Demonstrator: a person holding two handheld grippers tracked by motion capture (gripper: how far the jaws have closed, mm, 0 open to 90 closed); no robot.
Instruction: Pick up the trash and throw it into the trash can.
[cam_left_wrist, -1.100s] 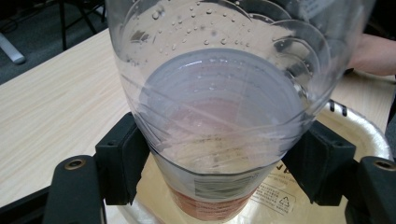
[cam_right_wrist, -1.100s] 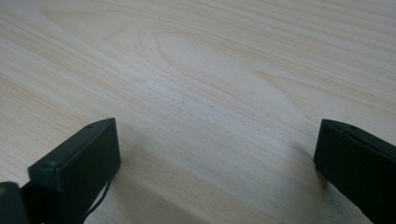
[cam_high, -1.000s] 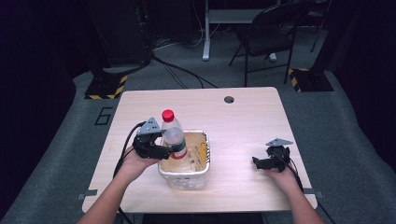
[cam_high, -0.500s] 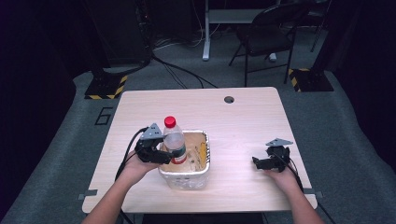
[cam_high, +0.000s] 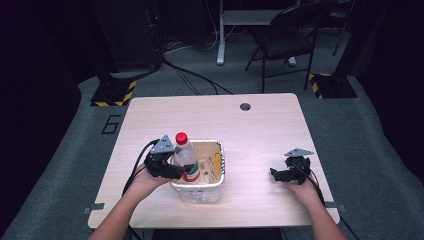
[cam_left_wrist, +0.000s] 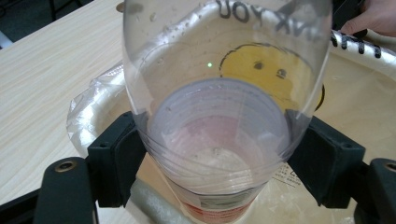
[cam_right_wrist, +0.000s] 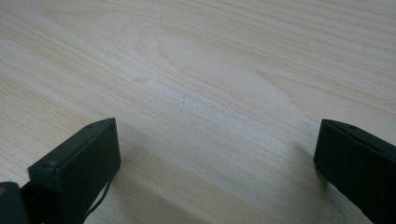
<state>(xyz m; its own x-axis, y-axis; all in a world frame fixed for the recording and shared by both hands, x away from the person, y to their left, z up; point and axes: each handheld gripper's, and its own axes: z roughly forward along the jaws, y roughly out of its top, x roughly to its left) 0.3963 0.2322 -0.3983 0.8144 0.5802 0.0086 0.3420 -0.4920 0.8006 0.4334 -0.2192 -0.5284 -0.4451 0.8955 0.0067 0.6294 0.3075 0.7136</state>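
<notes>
Standing upright in the near-left corner of a clear plastic tub (cam_high: 198, 192), long axis vertical, red cap (cam_high: 181, 138) on top: a clear plastic bottle (cam_high: 185, 159) with a red label band low on its body. Flanked by the left claw (cam_high: 181, 172), whose jaws have just been opening and now sit close on either side of the bottle's lower body; whether the pads still press cannot be told from the left gripper view. Lined with a plastic bag printed with a yellow smiley face (cam_left_wrist: 271, 70), and holding small yellowish items too blurred to name. Placed left of centre on the pale wooden table (cam_high: 260, 125), close to its near edge. Resting well apart at the near right, the right claw (cam_high: 274, 174), jaws wide open over bare wood, nothing between them. Open tabletop across the far half and between tub and right claw; a round cable hole (cam_high: 245, 106) near the far edge.
</notes>
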